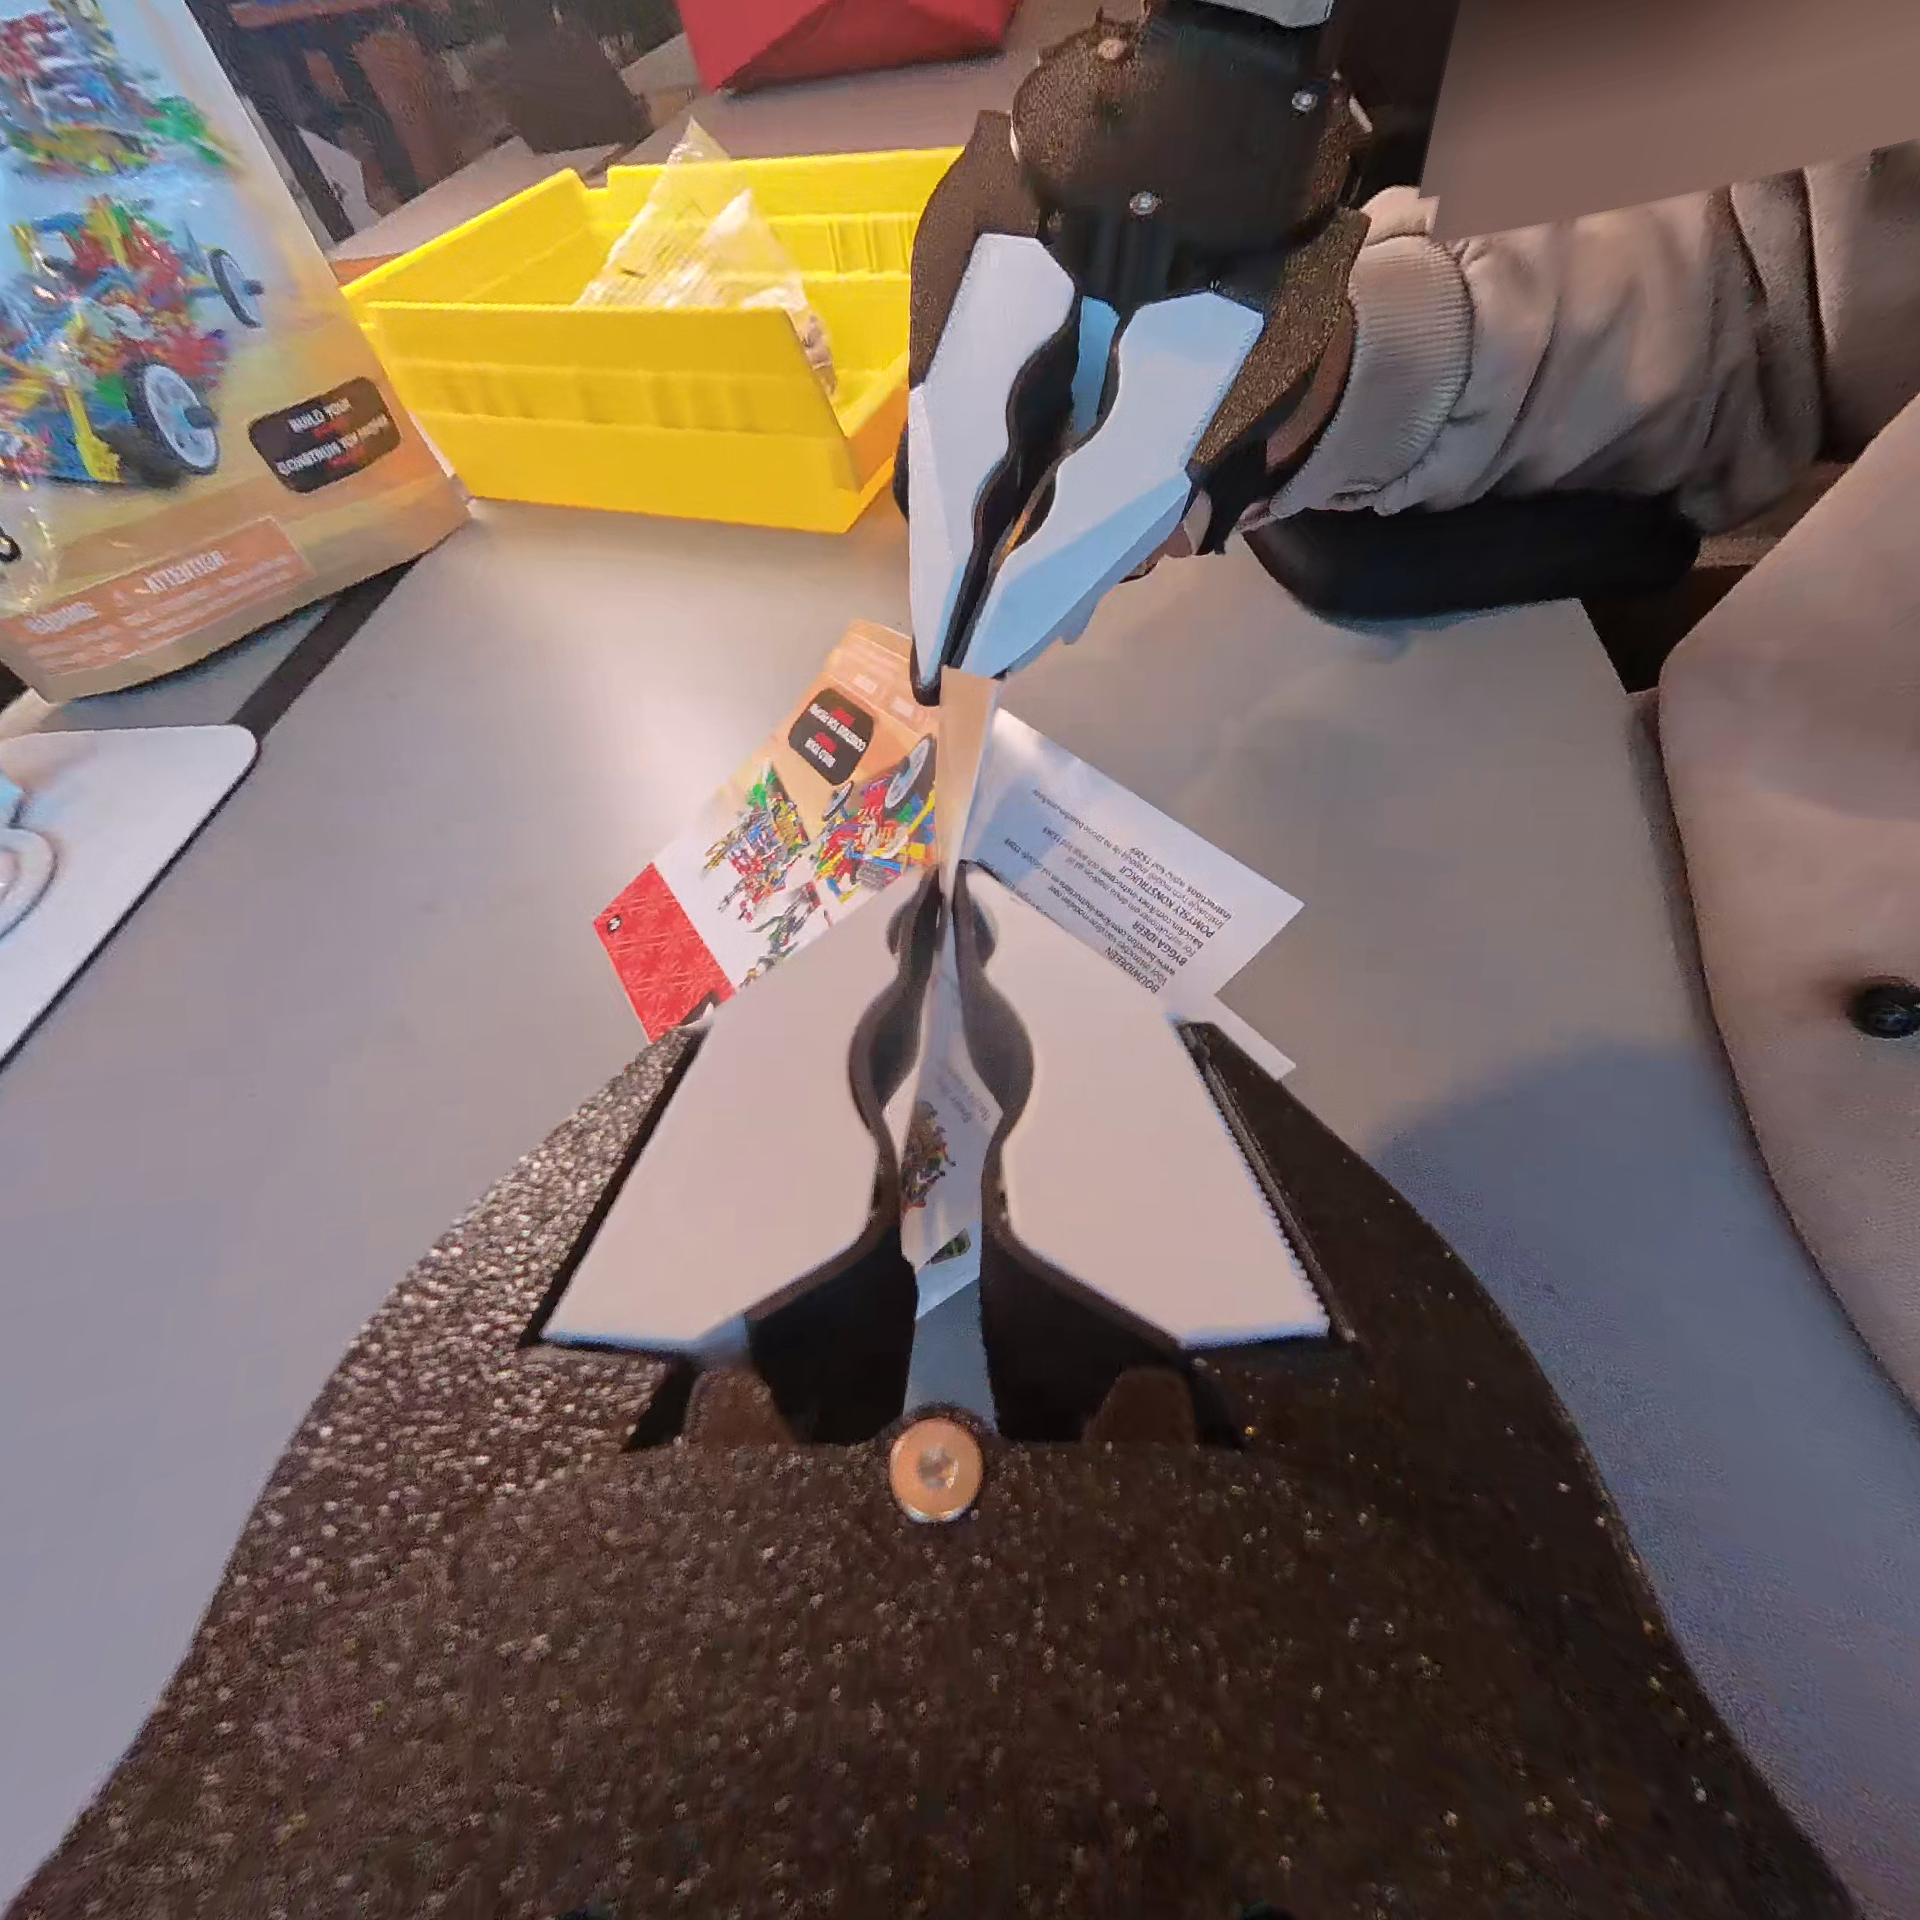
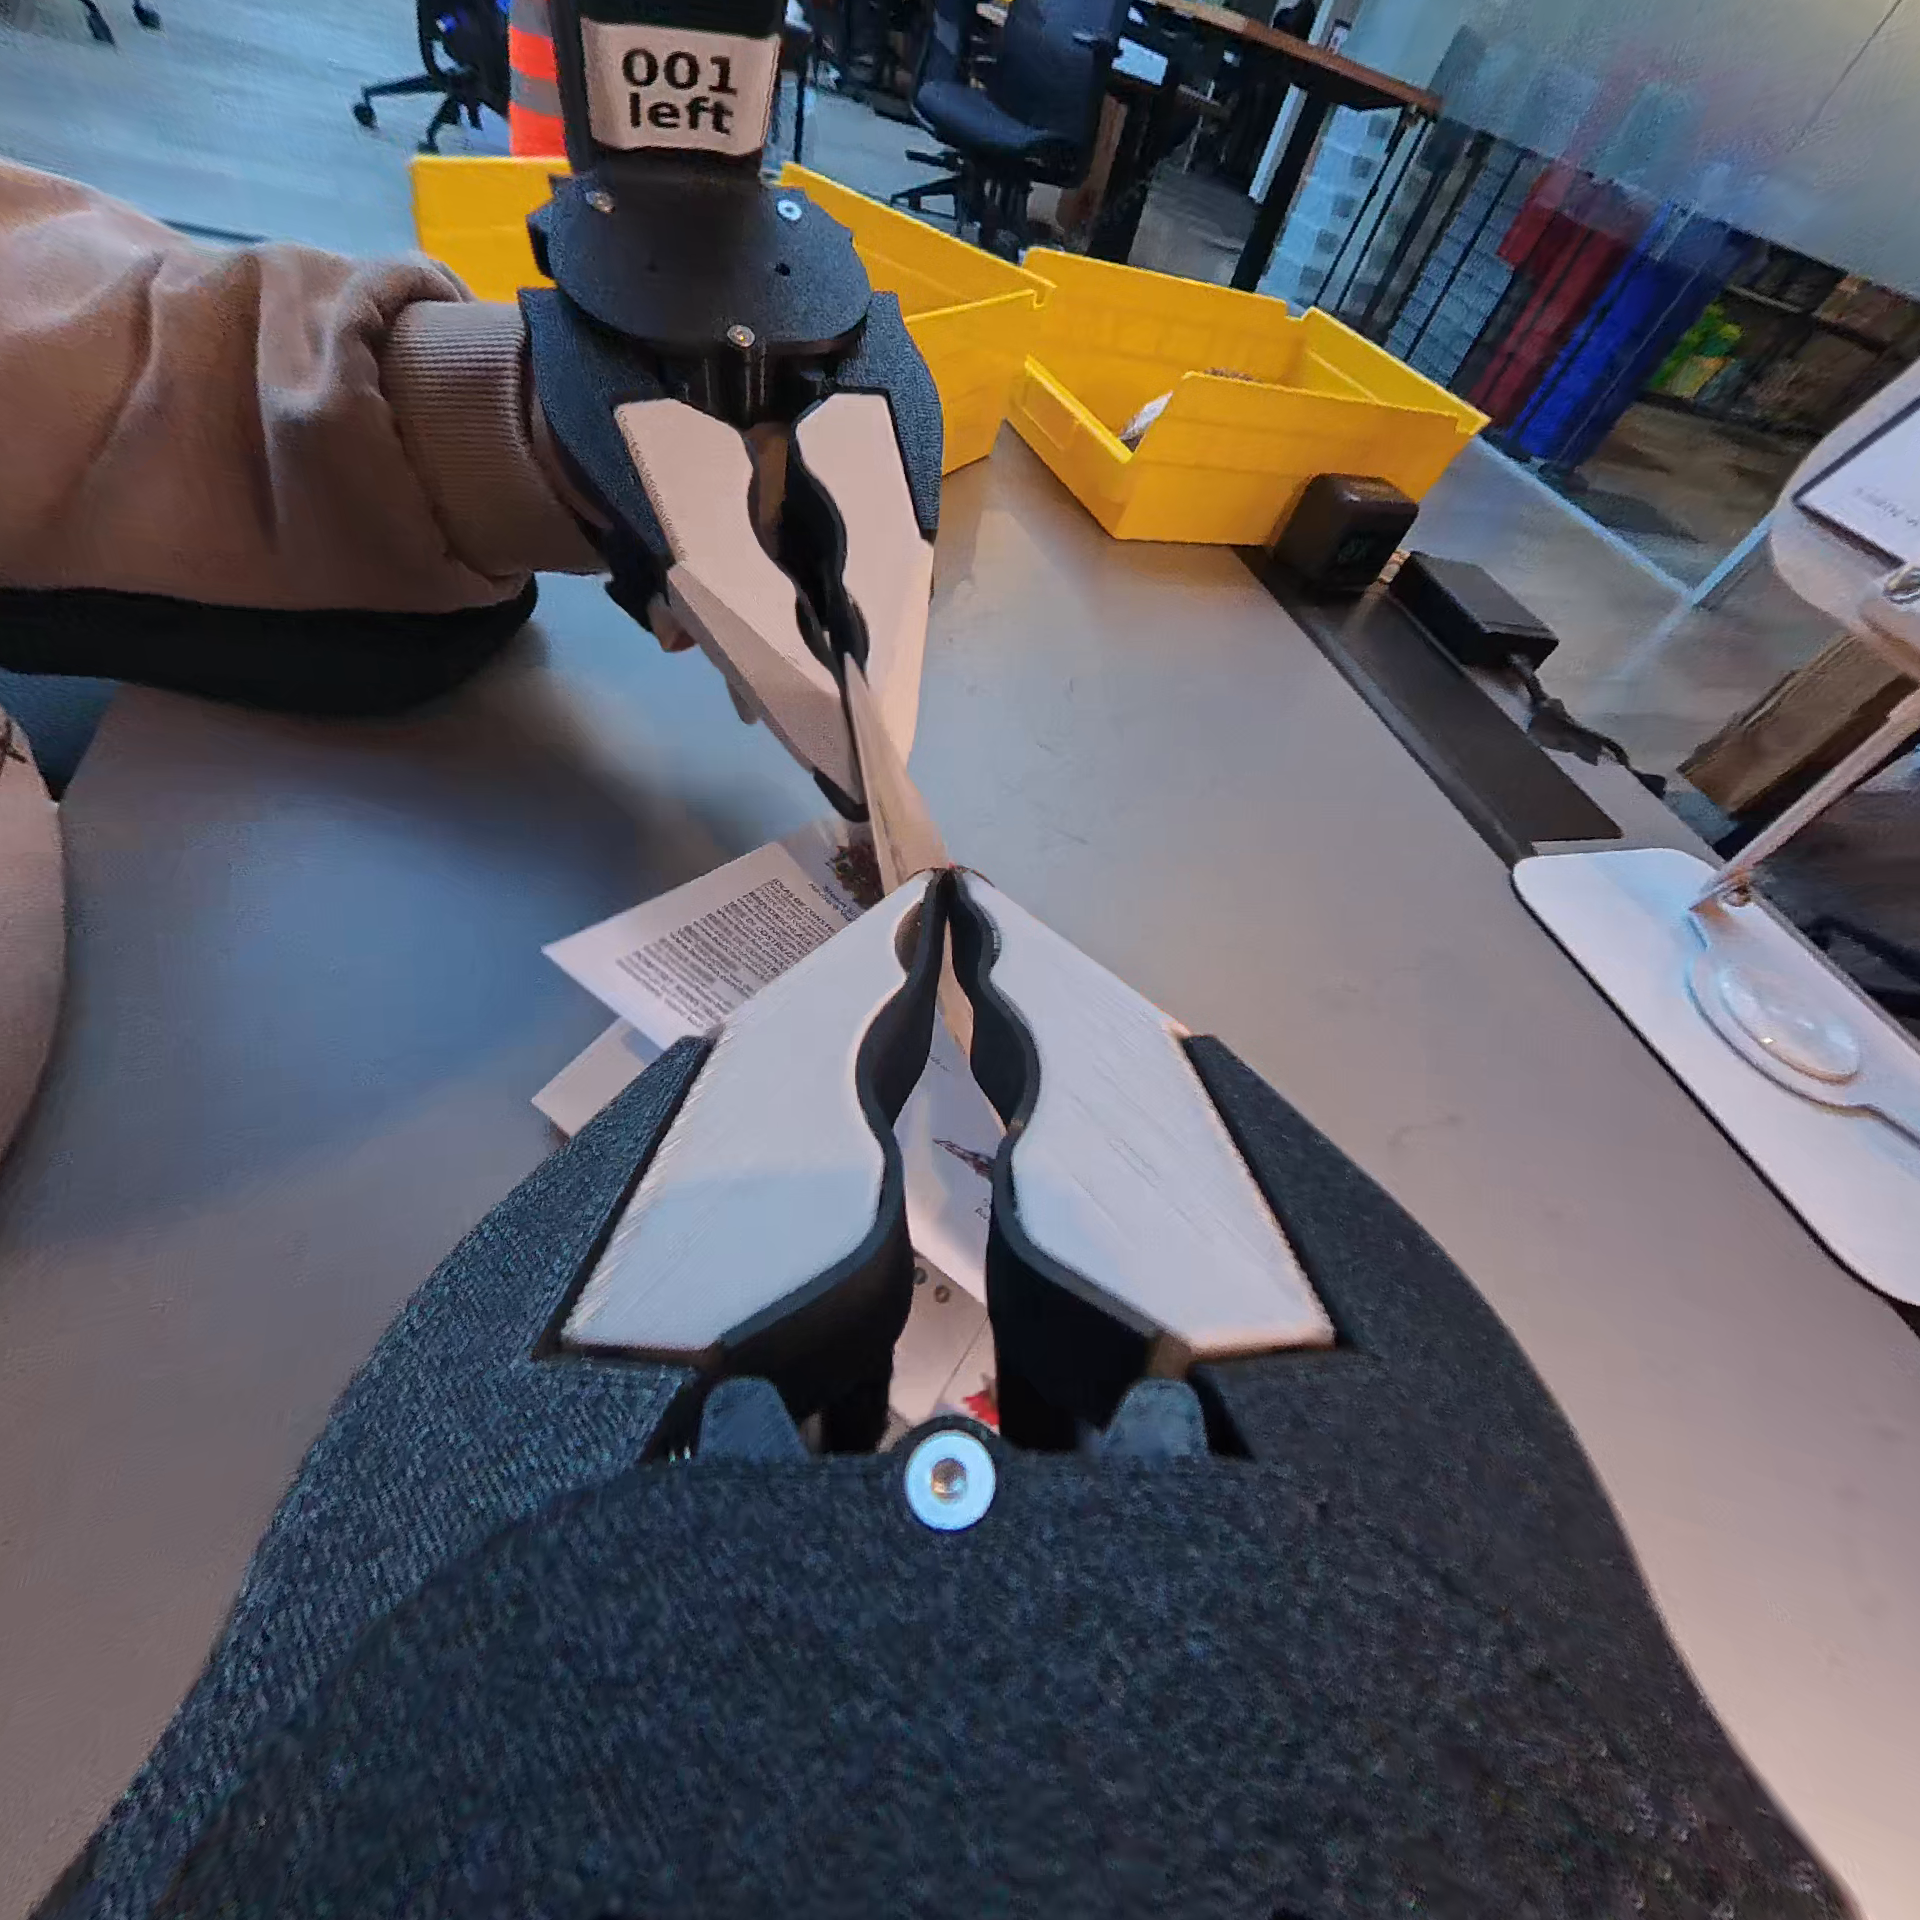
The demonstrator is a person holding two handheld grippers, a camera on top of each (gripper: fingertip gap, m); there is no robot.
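The left claw [image 1: 945, 883] and right claw [image 2: 945, 878] are both pinching one upright page of an instruction booklet [image 1: 1132, 883] lying open on the grey bench [image 1: 416, 935], near a yellow bin [image 1: 644, 416].

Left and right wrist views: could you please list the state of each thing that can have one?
left tool: shut on the booklet.
right tool: shut on the booklet.
booklet: pinched on edge between both tools, held above the table, pages splayed open below.
yellow bin: open-topped, holding clear plastic bags.
grey table: bearing the bin and a printed cardboard box, which stands upright.
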